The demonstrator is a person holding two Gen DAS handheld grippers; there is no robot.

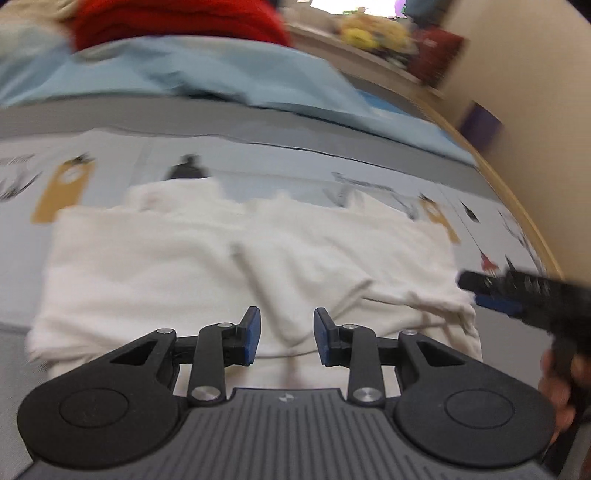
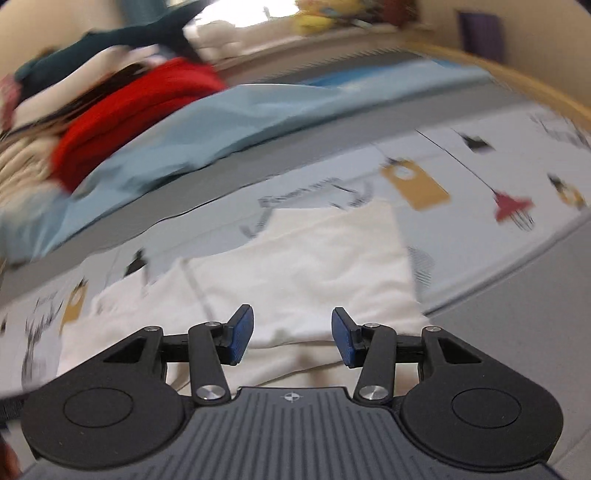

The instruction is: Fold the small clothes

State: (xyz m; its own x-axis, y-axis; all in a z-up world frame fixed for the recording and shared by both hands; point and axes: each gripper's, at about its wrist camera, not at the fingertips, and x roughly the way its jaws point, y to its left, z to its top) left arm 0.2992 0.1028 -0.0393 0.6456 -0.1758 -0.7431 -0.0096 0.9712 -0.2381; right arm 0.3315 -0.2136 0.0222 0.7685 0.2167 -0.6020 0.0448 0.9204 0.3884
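Note:
A small white garment (image 1: 236, 273) lies folded on the printed grey mat (image 1: 258, 162). Above its near edge my left gripper (image 1: 287, 338) stands open, with nothing between the blue pads. The right gripper (image 1: 491, 291) shows at the right edge of the left wrist view, blurred, just off the garment's right side, held by a hand (image 1: 557, 387). In the right wrist view the same white garment (image 2: 303, 266) lies spread ahead, and my right gripper (image 2: 292, 336) hangs open over its near edge with nothing in it.
A light blue cloth (image 1: 207, 77) lies behind the mat, with a red garment (image 1: 177, 22) and a heap of other clothes (image 2: 74, 85) beyond it. A wooden rim (image 1: 517, 206) bounds the surface at the right. Yellow items (image 1: 365, 33) sit on a far shelf.

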